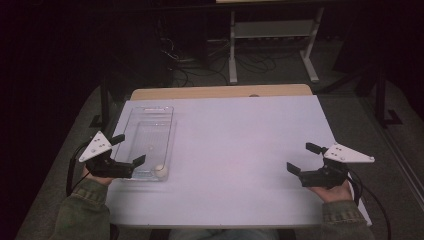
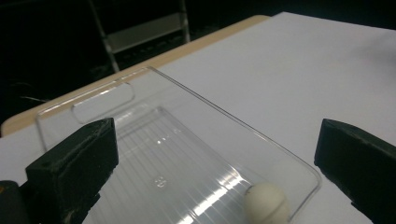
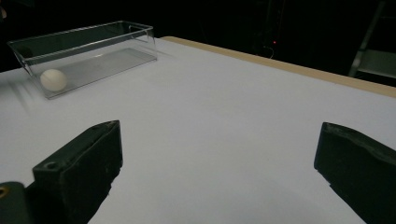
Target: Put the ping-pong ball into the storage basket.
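White desk (image 1: 240, 150), both my grippers, left (image 1: 126, 149) and right (image 1: 301, 157), wide open and empty; ball (image 1: 161, 171) in clear tray (image 1: 169, 131) looks light, smooth, likely to roll—pinch across its middle.

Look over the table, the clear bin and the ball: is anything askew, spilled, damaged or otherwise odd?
Nothing stands out. The clear bin sits upright and flat on the white table, roughly parallel to its left edge, with the white ball resting inside its near corner. No spill or crack shows. The left gripper and right gripper are both open and hold nothing.
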Motion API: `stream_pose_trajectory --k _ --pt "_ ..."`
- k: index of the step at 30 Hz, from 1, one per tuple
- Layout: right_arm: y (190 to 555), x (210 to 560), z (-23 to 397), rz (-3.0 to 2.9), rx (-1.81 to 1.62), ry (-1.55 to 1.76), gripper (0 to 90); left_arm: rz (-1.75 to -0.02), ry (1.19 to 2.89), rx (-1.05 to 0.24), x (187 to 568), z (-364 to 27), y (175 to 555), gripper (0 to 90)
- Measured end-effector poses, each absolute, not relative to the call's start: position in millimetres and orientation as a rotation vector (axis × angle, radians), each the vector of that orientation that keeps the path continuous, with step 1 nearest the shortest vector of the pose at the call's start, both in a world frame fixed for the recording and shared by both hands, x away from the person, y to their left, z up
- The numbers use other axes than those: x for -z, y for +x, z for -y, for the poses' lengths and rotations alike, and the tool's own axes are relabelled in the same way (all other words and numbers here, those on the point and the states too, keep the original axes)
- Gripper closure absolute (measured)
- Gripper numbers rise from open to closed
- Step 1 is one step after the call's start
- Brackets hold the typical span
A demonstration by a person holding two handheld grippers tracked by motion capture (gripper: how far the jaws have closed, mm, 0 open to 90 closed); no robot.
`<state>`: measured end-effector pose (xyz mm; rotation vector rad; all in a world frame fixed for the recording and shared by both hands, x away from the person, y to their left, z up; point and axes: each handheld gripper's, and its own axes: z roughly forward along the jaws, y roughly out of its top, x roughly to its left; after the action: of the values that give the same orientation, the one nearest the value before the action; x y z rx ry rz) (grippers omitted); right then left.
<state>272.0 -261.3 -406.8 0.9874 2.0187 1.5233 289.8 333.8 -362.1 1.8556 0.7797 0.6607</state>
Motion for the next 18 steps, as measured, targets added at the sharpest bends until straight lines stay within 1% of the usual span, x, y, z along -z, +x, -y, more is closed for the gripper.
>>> stream_pose_trajectory --k 11,18 --pt "271 407 262 -2.003 -1.545 0.981 0.5 -0.835 1.716 -0.678 374 -345 277 0.0" --pt "270 407 263 -1.989 -1.565 0.977 0.5 -0.851 1.686 -0.709 380 -349 273 0.0"
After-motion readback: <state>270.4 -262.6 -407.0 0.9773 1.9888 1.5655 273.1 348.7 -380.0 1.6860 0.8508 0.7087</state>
